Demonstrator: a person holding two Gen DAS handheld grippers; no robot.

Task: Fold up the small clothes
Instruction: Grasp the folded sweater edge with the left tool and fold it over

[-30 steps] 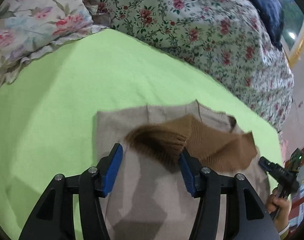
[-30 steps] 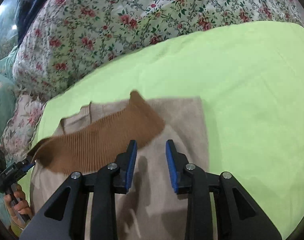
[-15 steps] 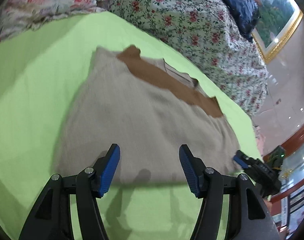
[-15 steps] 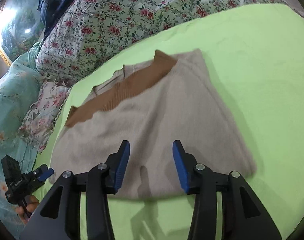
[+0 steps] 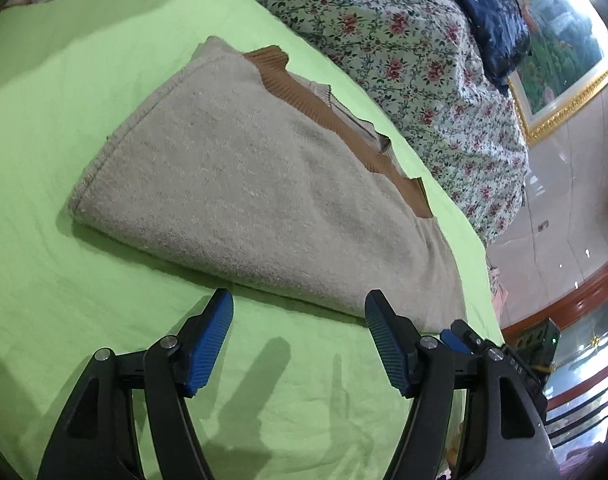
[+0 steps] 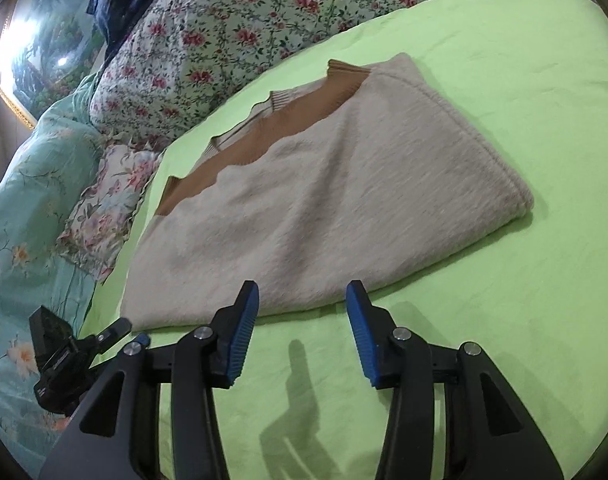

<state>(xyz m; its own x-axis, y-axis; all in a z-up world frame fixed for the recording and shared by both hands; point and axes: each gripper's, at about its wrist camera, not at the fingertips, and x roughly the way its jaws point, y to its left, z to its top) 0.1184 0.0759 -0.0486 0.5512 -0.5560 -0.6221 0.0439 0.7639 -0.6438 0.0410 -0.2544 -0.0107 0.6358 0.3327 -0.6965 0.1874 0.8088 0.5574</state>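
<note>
Grippers left [image 5: 297, 340] and right [image 6: 301, 330], jaws just widened and empty, hover before folded beige knit sweater [image 5: 263, 184] on lime-green sheet [image 5: 63, 120]; a careless brush could undo its fold.

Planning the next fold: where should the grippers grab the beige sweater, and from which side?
Probably the near folded edge of the beige sweater, approached low from the front across the green sheet. That edge is thick, rounded and faces both open grippers, left gripper and right gripper, one toward each near corner. The far brown ribbed band lies flat.
</note>
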